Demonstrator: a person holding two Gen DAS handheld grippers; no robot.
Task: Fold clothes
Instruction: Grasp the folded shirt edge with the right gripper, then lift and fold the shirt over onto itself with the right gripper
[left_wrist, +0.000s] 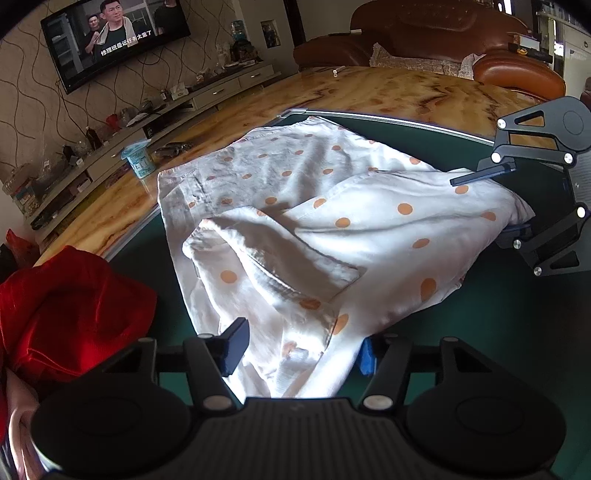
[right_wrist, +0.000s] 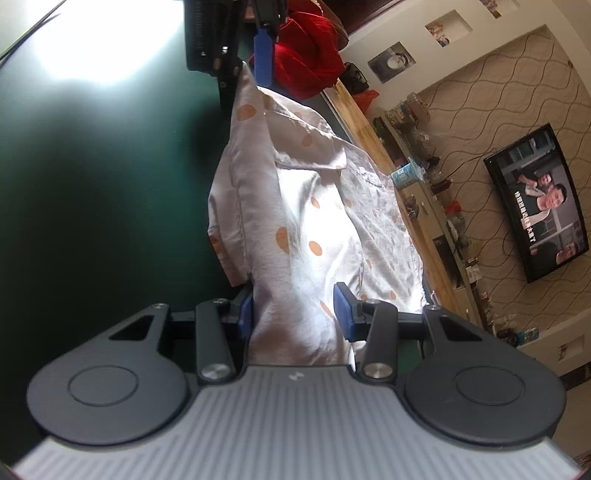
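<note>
The left tool (left_wrist: 299, 347) sat nearest the lens, its jaws standing apart with the near hem of the white shirt with orange polka dots (left_wrist: 332, 229) lying loosely between them, the pads clear of the cloth on both sides; it looked as though it had let go of that edge so the fold could settle. The right tool (right_wrist: 295, 314) straddled the shirt's opposite end, cloth bunched between its blue pads (right_wrist: 341, 314); the left pad seemed to touch the fabric while the right one stood slightly off it, so I could not tell whether it truly gripped. Holding that end probably kept the doubled layer from sliding while it was laid down. The shirt rested on the dark green mat (left_wrist: 498, 314) covering part of the wooden table (left_wrist: 369, 92), partly folded over itself, with a collar or placket edge turned up across the middle and soft wrinkles throughout; the cloth looked thin and limp. A crumpled red garment (left_wrist: 66, 306) lay just beside it on the mat's left side, apparently waiting its turn.
</note>
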